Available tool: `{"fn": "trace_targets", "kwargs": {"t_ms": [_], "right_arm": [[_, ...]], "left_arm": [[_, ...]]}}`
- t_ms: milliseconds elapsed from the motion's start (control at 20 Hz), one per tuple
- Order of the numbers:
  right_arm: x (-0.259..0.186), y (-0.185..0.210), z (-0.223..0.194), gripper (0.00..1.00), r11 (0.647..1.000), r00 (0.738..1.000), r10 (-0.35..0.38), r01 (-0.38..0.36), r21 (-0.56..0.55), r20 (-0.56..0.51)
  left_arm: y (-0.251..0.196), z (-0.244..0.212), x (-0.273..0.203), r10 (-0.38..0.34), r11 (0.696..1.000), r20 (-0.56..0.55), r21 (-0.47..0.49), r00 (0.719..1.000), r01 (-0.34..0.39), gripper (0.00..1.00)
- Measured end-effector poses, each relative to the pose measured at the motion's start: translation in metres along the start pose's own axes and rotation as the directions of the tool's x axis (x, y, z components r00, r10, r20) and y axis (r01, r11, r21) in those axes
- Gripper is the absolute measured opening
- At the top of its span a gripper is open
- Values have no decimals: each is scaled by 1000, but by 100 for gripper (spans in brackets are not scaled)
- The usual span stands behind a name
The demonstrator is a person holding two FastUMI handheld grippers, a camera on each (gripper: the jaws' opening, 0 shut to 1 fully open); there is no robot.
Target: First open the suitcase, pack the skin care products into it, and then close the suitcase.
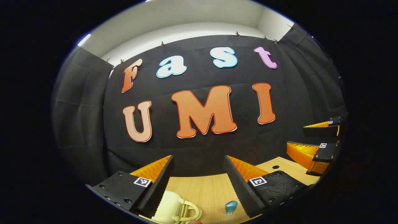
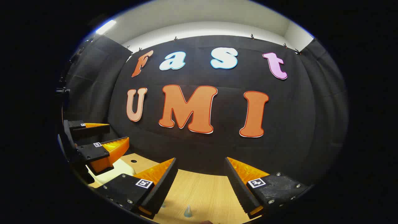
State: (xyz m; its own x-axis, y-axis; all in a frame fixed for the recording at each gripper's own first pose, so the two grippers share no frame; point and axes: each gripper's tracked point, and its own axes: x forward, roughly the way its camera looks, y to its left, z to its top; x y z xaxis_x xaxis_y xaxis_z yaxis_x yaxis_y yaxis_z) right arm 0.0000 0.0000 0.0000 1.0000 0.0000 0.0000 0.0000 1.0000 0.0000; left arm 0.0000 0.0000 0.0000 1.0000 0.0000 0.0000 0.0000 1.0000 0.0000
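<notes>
Left gripper view: one suitcase (image 1: 174, 208), one blue-capped bottle (image 1: 231, 207), both tools spread, left (image 1: 198, 168), right (image 1: 311, 137).

Bright overhead strip light, sharp focus, heavy fisheye warp at edges.

The pale yellow hard-shell suitcase (image 1: 169, 207) on the light wooden table (image 1: 205, 189) is cut off by the bottom edge and partly hidden behind the left gripper's near finger (image 1: 152, 186). Right of the suitcase, a small blue-capped clear bottle (image 1: 231, 207) is too small to identify. In the right gripper view, a tiny pale pointed item (image 2: 187, 211) on the table is likewise unclear.
</notes>
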Motion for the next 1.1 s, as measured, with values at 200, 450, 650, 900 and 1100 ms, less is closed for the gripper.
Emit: {"fn": "trace_targets", "kwargs": {"t_ms": [200, 450, 650, 900, 1100], "right_arm": [[1, 1, -5, 95, 1000, 1000, 15, -15, -10, -3], [-4, 1, -8, 95, 1000, 1000, 28, -28, -10, -3], [-5, -4, -12, 95, 999, 999, 33, -33, -8, -10], [-10, -8, -21, 95, 999, 999, 45, -45, 0, -20], [-7, -4, -26, 95, 999, 998, 49, -49, 6, -40]], "left_arm": [[2, -2, -3, 13, 1000, -9, 13, 1000, -13, 98], [0, -3, -3, 28, 1000, -6, 8, 1000, -28, 98], [-4, -6, -5, 34, 999, -9, 3, 999, -34, 98], [-4, -9, -9, 47, 999, -16, 16, 999, -47, 98], [-1, -17, -9, 36, 999, -35, 41, 999, -34, 98]]}}
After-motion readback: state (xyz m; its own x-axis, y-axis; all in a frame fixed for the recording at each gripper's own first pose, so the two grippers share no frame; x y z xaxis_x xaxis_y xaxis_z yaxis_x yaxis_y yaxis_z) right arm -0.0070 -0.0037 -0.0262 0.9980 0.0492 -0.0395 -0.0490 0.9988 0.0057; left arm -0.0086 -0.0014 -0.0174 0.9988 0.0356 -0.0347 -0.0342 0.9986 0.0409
